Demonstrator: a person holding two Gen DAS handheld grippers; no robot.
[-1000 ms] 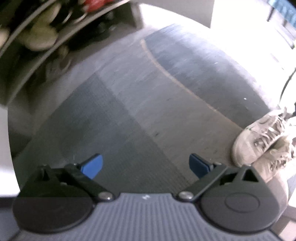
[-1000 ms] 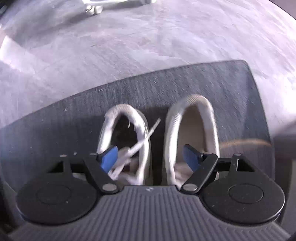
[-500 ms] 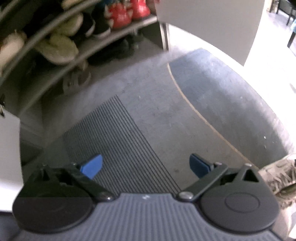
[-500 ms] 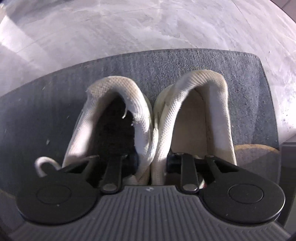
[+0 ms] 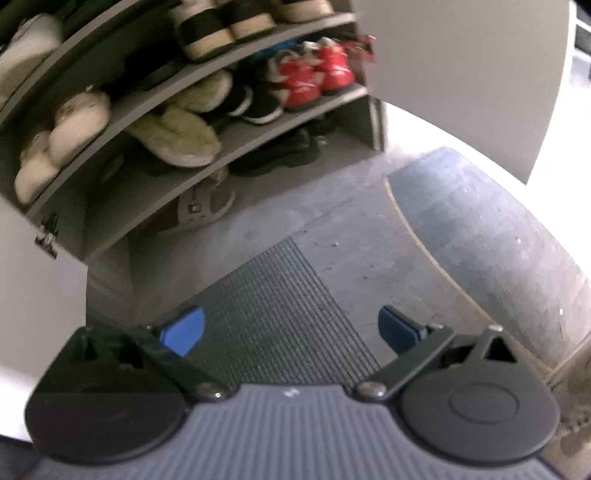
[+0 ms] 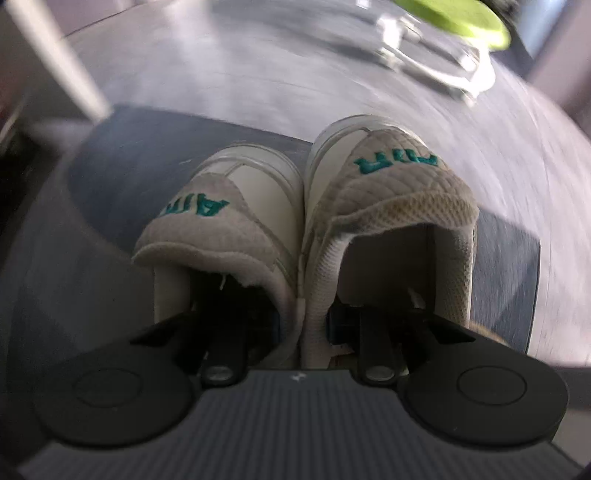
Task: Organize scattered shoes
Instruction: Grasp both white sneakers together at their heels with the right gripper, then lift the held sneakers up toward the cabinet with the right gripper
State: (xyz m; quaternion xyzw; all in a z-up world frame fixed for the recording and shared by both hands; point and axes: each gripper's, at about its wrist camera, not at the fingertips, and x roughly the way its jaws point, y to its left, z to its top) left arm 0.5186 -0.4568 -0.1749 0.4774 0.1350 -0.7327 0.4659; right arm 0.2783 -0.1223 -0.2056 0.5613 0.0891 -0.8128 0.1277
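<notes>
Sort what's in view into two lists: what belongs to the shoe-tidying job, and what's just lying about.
Part of the job:
- pair of white sneakers, inner collars pinched together in the right claw
- shoe rack, already holding shoes
- left claw, open and empty

Just lying about:
- ribbed mat
- dark rug
- lime-green object, blurred

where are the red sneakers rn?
Left wrist view, upper middle: the red sneakers sit at the right end of a middle shelf in the shoe rack, beside black shoes.

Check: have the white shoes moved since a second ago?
Yes. The white shoes, pinched in the right hand-held gripper, are lifted off the mat, heels up.
</notes>
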